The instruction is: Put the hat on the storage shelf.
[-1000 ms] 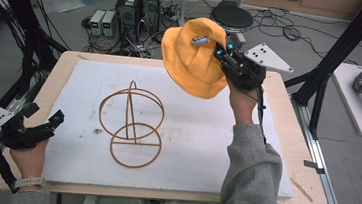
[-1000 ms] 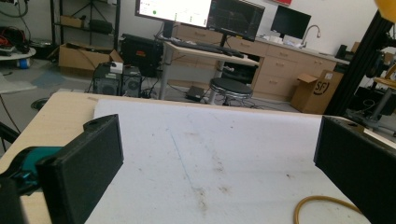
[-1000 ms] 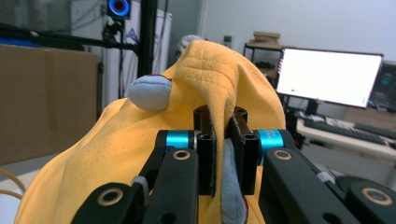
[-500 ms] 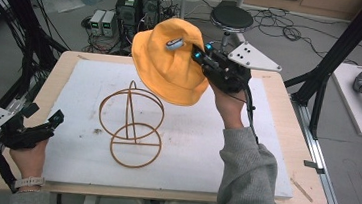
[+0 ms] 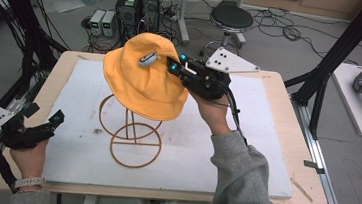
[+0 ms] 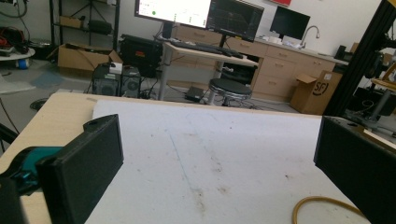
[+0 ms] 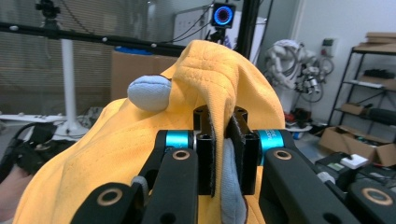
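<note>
I see the desk (image 5: 274, 98) across the middle of the high view, a wooden top covered by a white mat (image 5: 244, 153) with faint stains. In the left gripper view the mat (image 6: 219, 154) runs from the lower edge up to mid frame.

The yellow hat (image 5: 143, 78) sits centre-top in the high view, held in the air above the wire stand (image 5: 128, 132). The hat's lower brim overlaps the top of the stand from this angle; I cannot tell whether the two touch. A small pale blue patch (image 5: 148, 58) shows on the crown. In the right gripper view the hat (image 7: 116, 154) spreads across the left and centre of the frame, with the blue patch (image 7: 149, 93) in the upper left.

The wire stand stands upright on the mat at centre frame, its circular base ring lying flat. An arc of that ring (image 6: 322, 205) shows at the lower right of the left gripper view.

The right gripper (image 5: 175, 64) is right of the hat at centre-top, carried by the right hand (image 5: 213, 110). Its fingers (image 7: 205, 158) are clamped on a fold of the hat's fabric.

The left gripper (image 5: 57, 118) rests low at the lower left of the high view, over the mat's edge. Its fingers (image 6: 84, 172) stand wide apart with bare mat between them.
</note>
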Action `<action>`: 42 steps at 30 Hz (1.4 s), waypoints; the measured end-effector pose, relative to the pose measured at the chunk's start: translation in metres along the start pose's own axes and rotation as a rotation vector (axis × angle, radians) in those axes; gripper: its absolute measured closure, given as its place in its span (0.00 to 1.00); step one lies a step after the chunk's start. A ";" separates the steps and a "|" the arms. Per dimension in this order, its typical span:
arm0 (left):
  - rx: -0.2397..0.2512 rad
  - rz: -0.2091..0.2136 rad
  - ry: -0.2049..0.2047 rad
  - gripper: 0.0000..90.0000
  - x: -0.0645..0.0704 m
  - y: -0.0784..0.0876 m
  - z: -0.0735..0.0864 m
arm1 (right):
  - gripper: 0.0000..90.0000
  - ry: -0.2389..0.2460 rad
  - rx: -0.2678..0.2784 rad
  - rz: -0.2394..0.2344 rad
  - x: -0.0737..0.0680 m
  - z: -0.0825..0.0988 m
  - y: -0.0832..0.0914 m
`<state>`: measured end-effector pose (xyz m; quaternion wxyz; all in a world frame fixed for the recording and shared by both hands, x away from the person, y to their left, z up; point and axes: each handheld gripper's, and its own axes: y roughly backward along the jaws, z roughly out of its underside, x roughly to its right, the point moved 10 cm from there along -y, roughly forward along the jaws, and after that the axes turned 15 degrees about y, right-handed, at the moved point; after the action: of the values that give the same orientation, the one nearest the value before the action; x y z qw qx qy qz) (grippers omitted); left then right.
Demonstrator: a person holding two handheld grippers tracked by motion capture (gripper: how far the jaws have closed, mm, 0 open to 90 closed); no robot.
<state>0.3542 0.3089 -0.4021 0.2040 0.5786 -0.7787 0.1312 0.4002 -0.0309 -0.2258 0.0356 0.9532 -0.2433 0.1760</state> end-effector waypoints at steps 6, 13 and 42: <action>-0.001 0.000 0.002 0.02 -0.001 0.000 0.000 | 0.92 0.000 -0.019 -0.056 -0.016 0.006 -0.011; -0.001 -0.002 0.000 0.02 -0.001 0.000 0.000 | 0.92 0.013 -0.026 -0.119 -0.035 0.005 -0.018; -0.004 -0.004 0.004 0.02 -0.002 -0.001 0.001 | 0.85 0.042 -0.087 -0.221 -0.061 0.022 -0.027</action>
<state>0.3551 0.3099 -0.4045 0.2068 0.5794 -0.7775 0.1303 0.3702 0.0167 -0.2675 0.1014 0.9679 -0.1432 0.1801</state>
